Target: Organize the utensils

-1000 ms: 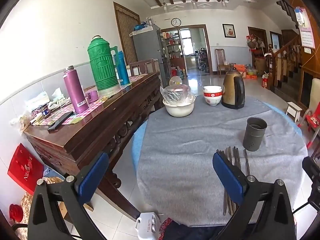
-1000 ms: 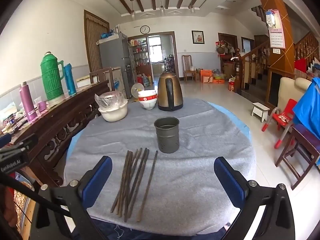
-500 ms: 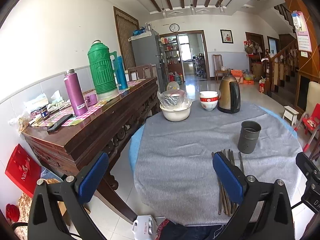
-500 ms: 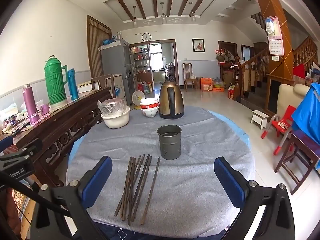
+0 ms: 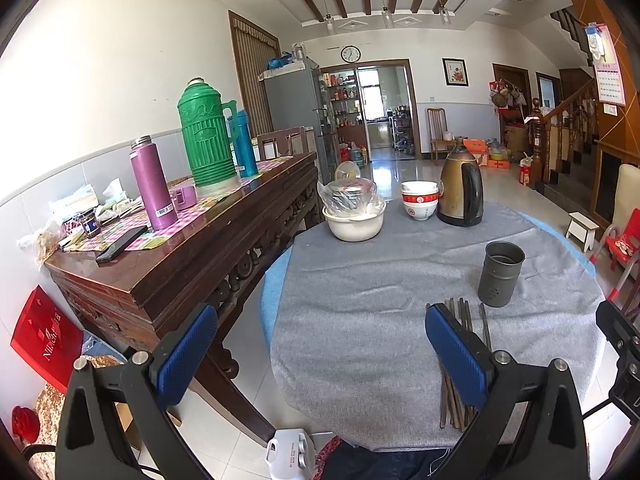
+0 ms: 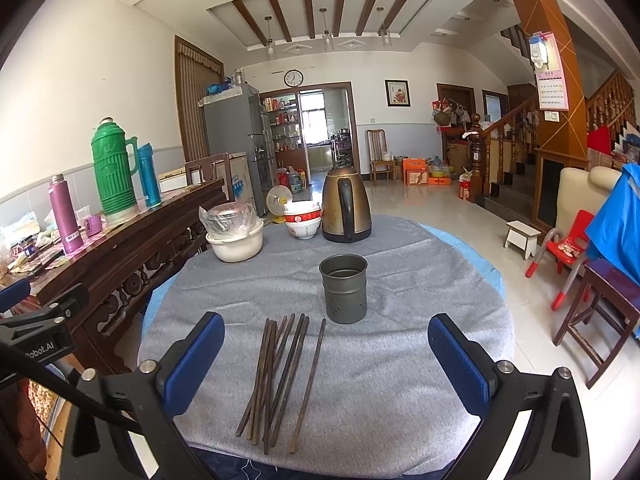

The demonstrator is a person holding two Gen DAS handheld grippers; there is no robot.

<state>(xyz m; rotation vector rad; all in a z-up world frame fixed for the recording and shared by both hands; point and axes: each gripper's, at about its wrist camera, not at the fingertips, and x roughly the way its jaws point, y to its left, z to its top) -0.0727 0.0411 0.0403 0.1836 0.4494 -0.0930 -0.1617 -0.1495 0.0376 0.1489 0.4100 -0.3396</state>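
Several dark brown chopsticks (image 6: 280, 376) lie side by side on the grey tablecloth (image 6: 400, 360), one a little apart on the right. Just beyond them stands an empty grey metal utensil cup (image 6: 344, 294). My right gripper (image 6: 326, 364) hovers open over the table's near edge, with the chopsticks between its blue pads and nothing held. In the left wrist view the chopsticks (image 5: 460, 360) are partly hidden behind the right pad, and the cup (image 5: 500, 280) stands past them. My left gripper (image 5: 320, 356) is open and empty, at the table's left front edge.
At the table's far side stand a brass kettle (image 6: 346, 208), stacked red-and-white bowls (image 6: 303, 220) and a white basin with a bagged pot (image 6: 235, 236). A dark wooden sideboard (image 5: 192, 248) with flasks runs along the left. Chairs (image 6: 592, 308) stand to the right.
Both grippers have drawn back and risen slightly, so the table, cup and chopsticks look smaller and lower in view. Both stay open. Nothing on the table has moved.
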